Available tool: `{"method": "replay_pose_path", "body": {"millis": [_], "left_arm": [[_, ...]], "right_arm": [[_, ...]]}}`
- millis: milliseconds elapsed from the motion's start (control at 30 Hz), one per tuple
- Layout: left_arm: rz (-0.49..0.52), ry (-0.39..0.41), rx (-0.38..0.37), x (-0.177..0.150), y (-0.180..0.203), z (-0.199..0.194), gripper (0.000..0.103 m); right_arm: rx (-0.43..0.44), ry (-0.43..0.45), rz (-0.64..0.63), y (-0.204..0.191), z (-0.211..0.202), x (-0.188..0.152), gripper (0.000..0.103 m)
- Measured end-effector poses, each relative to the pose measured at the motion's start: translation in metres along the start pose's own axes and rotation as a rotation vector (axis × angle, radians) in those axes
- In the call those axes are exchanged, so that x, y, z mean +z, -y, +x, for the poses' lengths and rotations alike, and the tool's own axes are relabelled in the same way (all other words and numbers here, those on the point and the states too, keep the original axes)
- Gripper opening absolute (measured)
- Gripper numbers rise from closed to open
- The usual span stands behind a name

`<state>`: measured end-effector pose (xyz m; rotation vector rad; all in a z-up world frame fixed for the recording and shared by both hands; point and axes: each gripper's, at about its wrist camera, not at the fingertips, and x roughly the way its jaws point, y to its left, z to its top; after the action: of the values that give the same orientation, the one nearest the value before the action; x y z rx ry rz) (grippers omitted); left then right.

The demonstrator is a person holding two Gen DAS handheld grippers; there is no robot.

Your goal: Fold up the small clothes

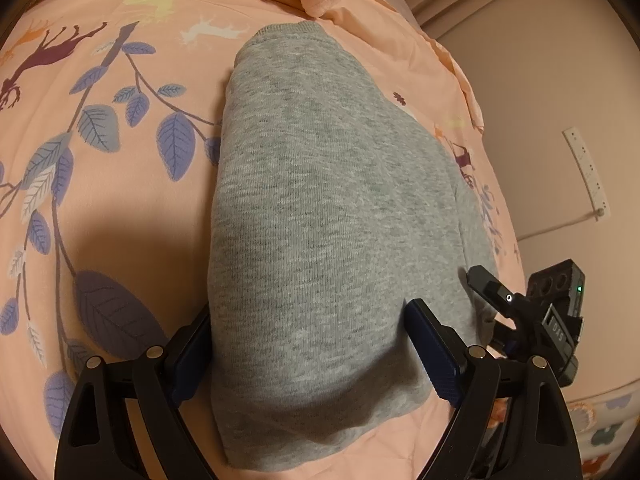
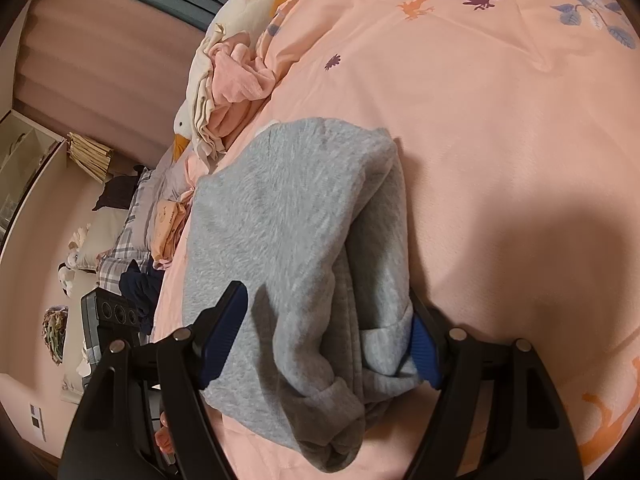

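The left tool (image 1: pixel 308 356) is standing wide, its two blue pads bracketing the near end of the grey sweatshirt (image 1: pixel 320 208); the cloth is filling the whole gap, and both pads seem to be touching its sides, though whether they are truly pinching I cannot tell. The right tool (image 2: pixel 324 340) is straddling the rumpled end in the same way, less wide, with a bunched sleeve or cuff sagging between its pads; the right pad is half buried in fabric, the left one is lying on or against the flat panel.

Ahead of both tools the garment is lying on the pink bedsheet (image 1: pixel 120 220), already narrowed into a long strip running away from the left tool to its ribbed edge.

Judging the step as the end-over-end fold, it would go best with all layers caught before lifting, the loose sleeve tucked inside, both tools rising together and carrying the near end straight toward the far hem.

Beyond the garment, a pile of pink clothes (image 2: pixel 236 88) is waiting near the bed's edge.
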<state>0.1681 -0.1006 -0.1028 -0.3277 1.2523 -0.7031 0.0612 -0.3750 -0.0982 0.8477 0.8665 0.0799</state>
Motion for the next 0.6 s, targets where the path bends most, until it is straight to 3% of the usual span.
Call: {"method": "replay_pose_path", "body": {"millis": [600], "left_arm": [[0.015,-0.009,0.019,0.007,0.002,0.005,0.089]], "right_arm": [[-0.054,-0.012,-0.051,-0.009,0.011,0.005,0.076]]}}
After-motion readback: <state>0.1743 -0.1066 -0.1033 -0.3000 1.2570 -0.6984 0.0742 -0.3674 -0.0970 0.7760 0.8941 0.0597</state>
